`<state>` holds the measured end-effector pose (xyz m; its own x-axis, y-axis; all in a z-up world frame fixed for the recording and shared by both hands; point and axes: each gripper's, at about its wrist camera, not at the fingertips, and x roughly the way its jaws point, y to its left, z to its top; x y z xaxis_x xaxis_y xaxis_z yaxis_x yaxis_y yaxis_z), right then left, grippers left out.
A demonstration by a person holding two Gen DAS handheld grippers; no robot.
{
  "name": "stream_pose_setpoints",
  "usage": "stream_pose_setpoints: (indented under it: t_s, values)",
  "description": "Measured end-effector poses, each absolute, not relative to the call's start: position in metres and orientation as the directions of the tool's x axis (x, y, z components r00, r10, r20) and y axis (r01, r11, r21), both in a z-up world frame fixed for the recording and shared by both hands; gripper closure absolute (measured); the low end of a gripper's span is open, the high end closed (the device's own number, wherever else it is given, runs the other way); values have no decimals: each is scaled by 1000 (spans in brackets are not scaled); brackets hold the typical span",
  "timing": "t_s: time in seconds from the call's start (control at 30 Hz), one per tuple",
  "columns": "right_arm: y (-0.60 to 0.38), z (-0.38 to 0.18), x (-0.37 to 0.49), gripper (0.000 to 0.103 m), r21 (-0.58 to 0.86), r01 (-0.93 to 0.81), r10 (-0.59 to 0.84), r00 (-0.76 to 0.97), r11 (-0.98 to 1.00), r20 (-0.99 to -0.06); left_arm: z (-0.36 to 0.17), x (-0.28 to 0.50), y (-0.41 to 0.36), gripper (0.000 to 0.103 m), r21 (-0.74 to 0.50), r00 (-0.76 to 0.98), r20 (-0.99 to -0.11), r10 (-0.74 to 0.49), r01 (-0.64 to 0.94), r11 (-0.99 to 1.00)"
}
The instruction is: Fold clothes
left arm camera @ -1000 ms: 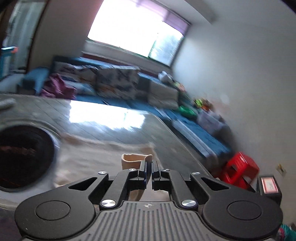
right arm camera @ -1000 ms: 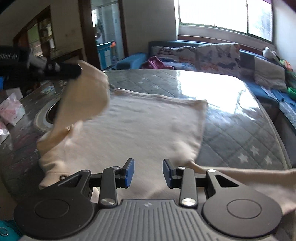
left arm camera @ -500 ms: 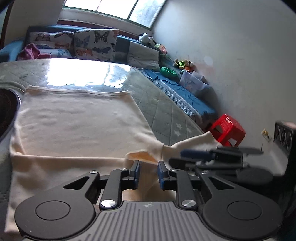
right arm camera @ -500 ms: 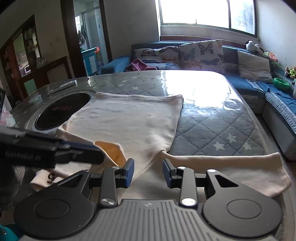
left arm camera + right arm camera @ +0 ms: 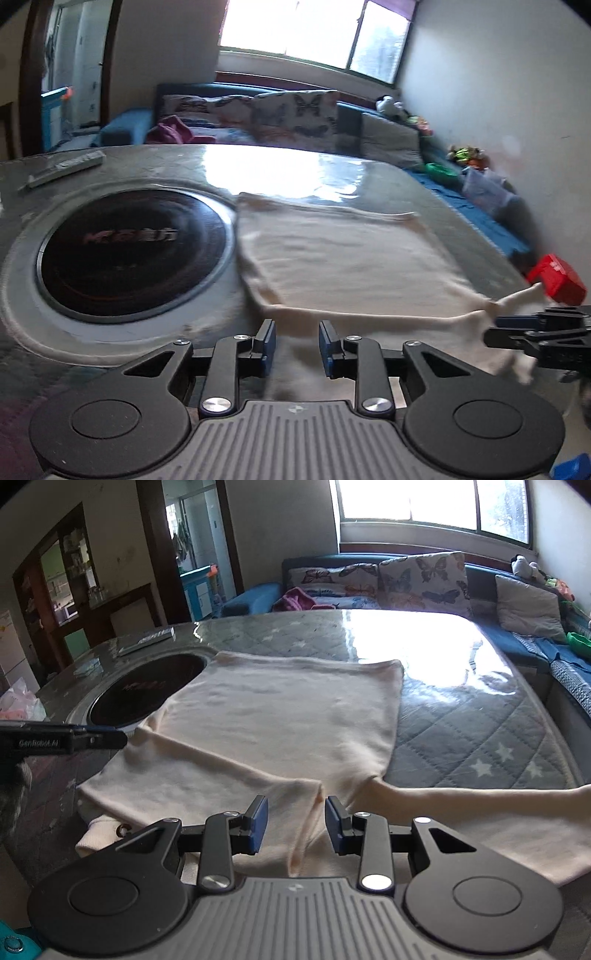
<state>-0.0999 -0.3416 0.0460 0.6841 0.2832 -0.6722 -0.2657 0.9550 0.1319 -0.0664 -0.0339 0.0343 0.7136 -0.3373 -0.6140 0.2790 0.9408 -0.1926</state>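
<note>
Sweater (image 5: 280, 720) flat on table (image 5: 480, 716); far edge straight, right side bare.

A bright window (image 5: 432, 502) fills the far wall, its glare reflecting off a glossy grey quilted table (image 5: 480, 716). Below the window, a blue corner sofa (image 5: 517, 635) holds butterfly-print cushions (image 5: 421, 576) and a plain grey cushion (image 5: 528, 602). A dark wooden doorway (image 5: 192, 542) opens at the left. A red plastic stool (image 5: 557, 275) stands beside the white right-hand wall (image 5: 517, 74).
</note>
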Motion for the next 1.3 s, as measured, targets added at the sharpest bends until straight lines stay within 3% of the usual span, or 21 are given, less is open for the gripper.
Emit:
stream_pose_setpoints:
  t_s: [0.67,0.9,1.1,1.3]
  values:
    - [-336,37,-89,71,122,-269,276,668,955,-691,23,-42,-41,76,-75,713,-629,-310,341,937]
    - [-336,37,-88,71,119,-272,276,669,955,-690,19,-42,-38,92,-69,716,-623,-315,350,934]
    - [-337,34,-87,70,123,-265,273,664,956,-696,29,-46,-22,93,-157,731,-576,-367,341,927]
    - [-337,33,-87,70,123,-265,274,663,956,-696,21,-42,-2,93,-229,718,-598,-355,272,935]
